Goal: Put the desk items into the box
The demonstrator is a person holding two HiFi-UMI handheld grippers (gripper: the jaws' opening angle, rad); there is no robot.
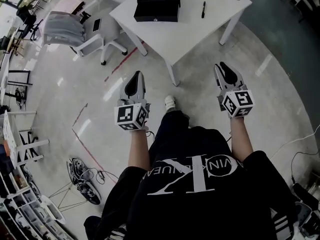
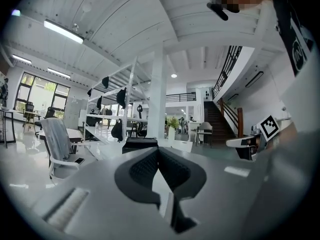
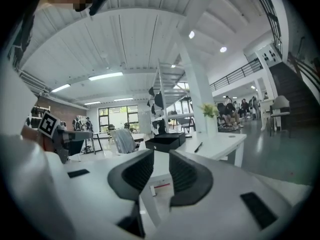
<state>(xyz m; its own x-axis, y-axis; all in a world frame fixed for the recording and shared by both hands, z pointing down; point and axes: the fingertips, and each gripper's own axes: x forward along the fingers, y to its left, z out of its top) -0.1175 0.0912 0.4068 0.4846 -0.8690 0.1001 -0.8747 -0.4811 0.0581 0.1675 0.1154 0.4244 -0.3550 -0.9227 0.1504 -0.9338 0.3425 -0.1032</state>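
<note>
A black box [image 1: 157, 4] is seen on the white table [image 1: 200, 36], toward the table's far left side, and a black pen [image 1: 203, 9] is laid on the table to the right of the box, apart from it. Both grippers are held in the air over the floor, short of the table's near corner. The left gripper [image 1: 136, 80] is closed tip to tip and empty, while the right gripper [image 1: 223, 69] is kept parted by a narrow gap, also empty.
</note>
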